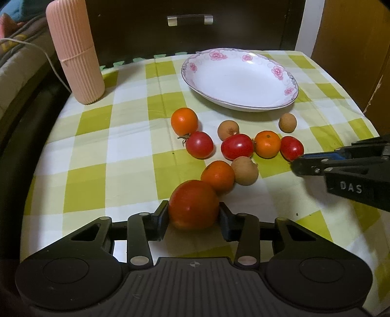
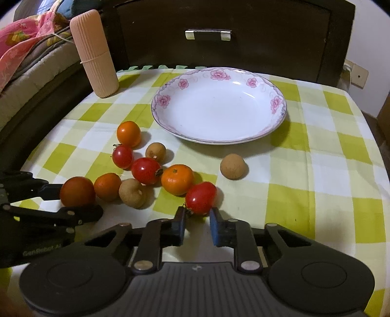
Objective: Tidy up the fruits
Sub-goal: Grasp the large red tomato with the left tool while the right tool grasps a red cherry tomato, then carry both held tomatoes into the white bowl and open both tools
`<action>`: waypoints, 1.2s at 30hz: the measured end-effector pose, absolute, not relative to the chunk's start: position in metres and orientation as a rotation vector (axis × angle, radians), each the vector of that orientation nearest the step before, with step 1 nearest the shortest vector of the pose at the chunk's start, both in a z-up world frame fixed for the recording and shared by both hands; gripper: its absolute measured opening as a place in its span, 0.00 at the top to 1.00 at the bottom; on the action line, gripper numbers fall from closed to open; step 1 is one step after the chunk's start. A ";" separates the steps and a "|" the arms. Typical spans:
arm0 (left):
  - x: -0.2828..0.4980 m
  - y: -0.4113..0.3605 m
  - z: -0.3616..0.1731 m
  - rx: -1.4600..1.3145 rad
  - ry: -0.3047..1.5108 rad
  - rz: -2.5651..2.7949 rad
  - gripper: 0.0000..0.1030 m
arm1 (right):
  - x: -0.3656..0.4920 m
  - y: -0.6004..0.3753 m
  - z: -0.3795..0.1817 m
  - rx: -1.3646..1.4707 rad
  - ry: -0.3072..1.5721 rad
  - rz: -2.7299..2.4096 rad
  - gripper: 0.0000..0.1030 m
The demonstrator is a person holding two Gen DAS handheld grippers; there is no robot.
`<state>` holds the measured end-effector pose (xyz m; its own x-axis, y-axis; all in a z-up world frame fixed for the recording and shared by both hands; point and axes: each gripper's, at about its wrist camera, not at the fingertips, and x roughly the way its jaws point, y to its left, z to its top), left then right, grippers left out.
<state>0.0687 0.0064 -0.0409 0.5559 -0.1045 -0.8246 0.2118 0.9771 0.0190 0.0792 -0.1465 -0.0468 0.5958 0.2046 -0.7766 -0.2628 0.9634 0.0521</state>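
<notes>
My left gripper (image 1: 193,214) is shut on a large red tomato (image 1: 193,204) at the near edge of the fruit cluster; it shows in the right wrist view (image 2: 77,191) too. My right gripper (image 2: 197,214) is open, its fingers on either side of a small red tomato (image 2: 200,197), also seen in the left wrist view (image 1: 291,148). Oranges (image 1: 184,121), more tomatoes (image 1: 237,146) and brown longans (image 1: 244,170) lie loose on the checked cloth. An empty white floral plate (image 1: 192,65) sits behind them.
A tall pink ribbed container (image 1: 75,51) stands at the back left of the table. A dark cabinet with a metal handle (image 1: 190,19) is behind the table. A lone longan (image 2: 232,166) lies right of the cluster.
</notes>
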 end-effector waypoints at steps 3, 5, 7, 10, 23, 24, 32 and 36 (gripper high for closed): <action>0.067 0.008 -0.040 0.113 0.968 -0.193 0.52 | 0.076 -0.150 -0.044 -0.051 0.891 0.275 0.92; 0.066 0.008 -0.040 0.110 0.970 -0.195 0.52 | 0.075 -0.151 -0.043 -0.044 0.887 0.277 0.92; 0.066 0.007 -0.040 0.114 0.969 -0.194 0.52 | 0.074 -0.152 -0.042 -0.041 0.884 0.280 0.92; 0.066 0.007 -0.040 0.113 0.970 -0.194 0.52 | 0.074 -0.155 -0.045 -0.029 0.900 0.292 0.92; 0.067 0.005 -0.041 0.101 0.977 -0.211 0.43 | 0.078 -0.151 -0.047 -0.057 0.902 0.291 0.66; 0.067 0.004 -0.041 0.104 0.976 -0.213 0.42 | 0.078 -0.151 -0.046 -0.064 0.898 0.281 0.58; 0.069 0.003 -0.043 0.113 0.962 -0.209 0.42 | 0.090 -0.146 -0.046 -0.070 0.871 0.260 0.57; 0.070 0.008 -0.041 0.097 0.970 -0.200 0.52 | 0.093 -0.144 -0.048 -0.091 0.876 0.250 0.76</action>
